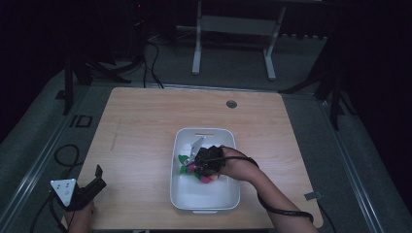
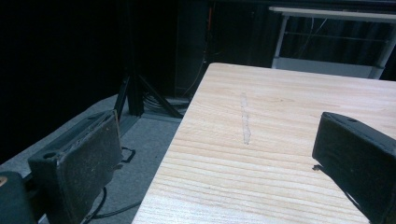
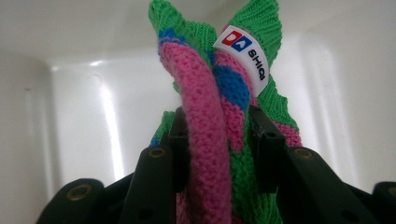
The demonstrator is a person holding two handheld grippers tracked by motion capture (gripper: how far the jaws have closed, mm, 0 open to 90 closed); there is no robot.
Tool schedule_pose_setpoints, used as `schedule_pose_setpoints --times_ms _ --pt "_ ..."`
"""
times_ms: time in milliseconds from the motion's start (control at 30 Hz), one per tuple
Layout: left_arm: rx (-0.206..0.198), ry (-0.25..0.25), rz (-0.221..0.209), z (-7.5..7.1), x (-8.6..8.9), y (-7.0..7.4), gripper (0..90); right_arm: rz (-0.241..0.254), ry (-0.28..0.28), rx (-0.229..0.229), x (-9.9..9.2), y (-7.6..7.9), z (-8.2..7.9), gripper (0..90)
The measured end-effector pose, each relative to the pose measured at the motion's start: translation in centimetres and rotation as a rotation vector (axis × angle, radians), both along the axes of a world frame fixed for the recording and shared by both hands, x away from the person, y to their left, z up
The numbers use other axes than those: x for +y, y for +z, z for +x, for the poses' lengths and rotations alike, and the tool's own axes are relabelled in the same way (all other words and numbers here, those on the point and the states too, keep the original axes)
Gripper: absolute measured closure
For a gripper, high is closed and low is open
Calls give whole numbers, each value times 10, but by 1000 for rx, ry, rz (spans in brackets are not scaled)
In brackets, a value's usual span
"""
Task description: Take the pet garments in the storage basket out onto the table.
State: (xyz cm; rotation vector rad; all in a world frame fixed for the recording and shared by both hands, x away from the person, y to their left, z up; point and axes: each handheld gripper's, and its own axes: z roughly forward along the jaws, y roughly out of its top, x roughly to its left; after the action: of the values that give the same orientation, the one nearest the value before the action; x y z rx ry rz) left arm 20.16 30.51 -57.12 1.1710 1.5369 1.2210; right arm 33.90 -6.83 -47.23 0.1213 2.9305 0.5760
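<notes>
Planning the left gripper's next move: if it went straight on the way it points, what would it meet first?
Probably nothing: the left gripper is open and looks along the bare table, where its way looks free.

Pink-green-blue knitted cloth (image 3: 210,154), pinched, in white tub (image 1: 204,199)

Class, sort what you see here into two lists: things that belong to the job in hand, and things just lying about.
In the job:
- pink, green and blue knitted fabric item, clamped in the right tool
- white rectangular plastic bin holding it

Lying about:
- left tool, open and idle at the table's near left corner
- pale wooden table
- white metal frame on the floor beyond
</notes>
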Motion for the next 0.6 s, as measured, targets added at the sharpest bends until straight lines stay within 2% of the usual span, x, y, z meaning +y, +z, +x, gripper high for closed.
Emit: schedule_pose_setpoints --times_ms 33,67,133,200,267,400,433,467,533,567,600 --pt "-1 1 0 0 0 0 19 25 -5 -11 -5 11 0 673" --pt "-1 1 0 0 0 0 19 25 -5 -11 -5 11 0 673" --pt "0 1 1 0 0 0 19 71 -8 -19 -14 28 0 673" --pt "-1 1 0 0 0 0 19 81 -10 -27 -16 33 -1 673" --pt "0 0 0 0 0 0 19 123 -12 -45 -25 50 -2 674" --pt "0 1 0 0 0 0 19 166 -15 -68 -34 67 -3 673" --pt "0 1 0 0 0 0 19 192 -28 -86 -40 78 -4 673" --pt "0 1 -1 0 0 0 19 203 -29 -94 -43 84 -4 673" --pt "0 1 -1 0 0 0 19 203 -29 -94 -43 84 -4 673" --pt "0 2 0 0 0 0 19 229 -35 -116 -52 98 -5 673" --pt "-1 2 1 0 0 0 18 236 -42 -123 -54 101 -5 674"
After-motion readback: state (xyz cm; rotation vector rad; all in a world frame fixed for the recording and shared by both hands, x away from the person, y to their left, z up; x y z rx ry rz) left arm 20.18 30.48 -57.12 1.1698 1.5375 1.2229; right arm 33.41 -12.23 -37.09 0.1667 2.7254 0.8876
